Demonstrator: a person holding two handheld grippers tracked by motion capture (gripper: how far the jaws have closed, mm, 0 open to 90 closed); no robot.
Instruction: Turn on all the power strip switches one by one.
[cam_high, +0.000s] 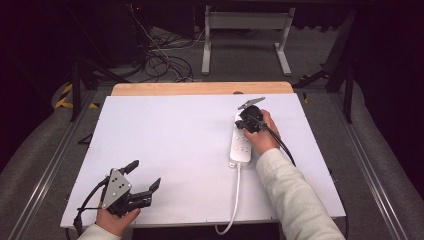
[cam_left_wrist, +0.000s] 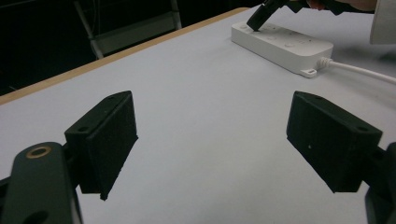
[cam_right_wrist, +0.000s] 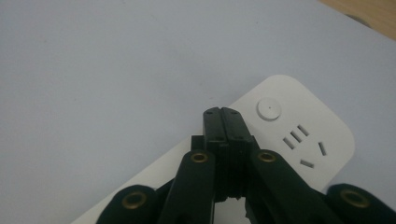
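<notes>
The white power strip (cam_high: 240, 143) lies flat on the right half of the white surface (cam_high: 170, 150), its length running away from the person, its white cable (cam_high: 234, 200) trailing off the near edge. The right tongs (cam_high: 243, 121) are pressed together with nothing between them, angled down over the strip's far end. In the right gripper view the joined tips (cam_right_wrist: 222, 116) sit just beside the round switch button (cam_right_wrist: 269, 110), a little short of it and to one side; whether they already touch the casing cannot be told from that angle. In the left gripper view the same tips (cam_left_wrist: 256, 23) appear to rest on or hover just above the top face of the strip near its far end. The left tongs (cam_high: 145, 176) are spread wide and empty, held near the front left corner of the surface, well apart from the strip; their black pads (cam_left_wrist: 114, 140) point across bare surface. Judgement: the step in hand is lining up the closed right tips to press the switch button, and the press is not yet made. The next move calls for a small shift of the tips onto the button's centre, then a straight downward push, light enough that the strip does not slide or tip, since the idle left tongs are not steadying it
</notes>
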